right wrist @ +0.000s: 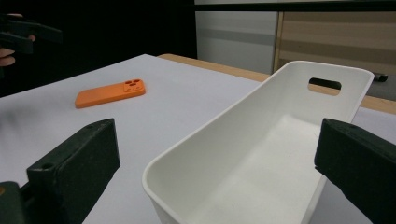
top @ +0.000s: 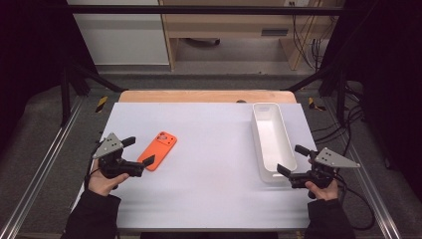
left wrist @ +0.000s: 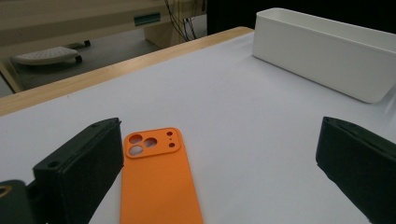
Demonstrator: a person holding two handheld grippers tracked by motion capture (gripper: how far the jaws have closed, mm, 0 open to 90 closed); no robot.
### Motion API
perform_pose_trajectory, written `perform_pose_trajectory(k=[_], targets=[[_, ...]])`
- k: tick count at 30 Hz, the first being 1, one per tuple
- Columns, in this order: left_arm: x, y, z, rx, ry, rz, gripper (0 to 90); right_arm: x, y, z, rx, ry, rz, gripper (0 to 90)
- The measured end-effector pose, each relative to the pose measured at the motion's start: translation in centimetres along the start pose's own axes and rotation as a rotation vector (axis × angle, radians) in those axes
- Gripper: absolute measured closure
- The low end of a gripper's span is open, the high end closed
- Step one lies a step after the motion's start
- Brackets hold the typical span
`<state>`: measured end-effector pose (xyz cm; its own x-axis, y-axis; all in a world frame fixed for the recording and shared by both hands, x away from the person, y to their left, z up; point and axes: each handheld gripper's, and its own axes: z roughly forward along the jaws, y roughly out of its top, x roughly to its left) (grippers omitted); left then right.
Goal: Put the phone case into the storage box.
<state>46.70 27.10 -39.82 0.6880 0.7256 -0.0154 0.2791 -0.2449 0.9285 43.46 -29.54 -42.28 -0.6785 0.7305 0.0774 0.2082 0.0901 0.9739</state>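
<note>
An orange phone case (top: 160, 149) lies flat, back side up, on the left half of the white table (top: 209, 179). My left gripper (top: 140, 151) is open, and the near end of the case (left wrist: 159, 186) sits between its jaws, close to the left one. A long white bin (top: 268, 106) stands empty on the right. My right gripper (top: 289, 159) is open too, its jaws spread on either side of the near end of the bin (right wrist: 261, 154). In the right gripper view, the case (right wrist: 111, 93) shows farther off.
A wooden table edge (top: 199, 96) runs along the far side of the white surface. Metal frame rails (top: 45, 164) flank the table. Beyond it are cabinets and loose cables (top: 308, 45). The other hand and its gripper (right wrist: 25, 32) show at the top left of the right gripper view.
</note>
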Motion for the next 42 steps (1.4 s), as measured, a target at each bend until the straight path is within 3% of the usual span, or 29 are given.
perform_pose_trajectory(k=[15,42], targets=[[1.3,1.5,2.1,0.049,0.026,-0.011,0.2,-0.1,0.1,-0.2,-0.004,-0.004,-0.003,0.4],[3.5,1.2,6.2,0.197,0.087,-0.030,0.6,0.0,0.0,0.0,0.007,-0.004,-0.010,0.4]])
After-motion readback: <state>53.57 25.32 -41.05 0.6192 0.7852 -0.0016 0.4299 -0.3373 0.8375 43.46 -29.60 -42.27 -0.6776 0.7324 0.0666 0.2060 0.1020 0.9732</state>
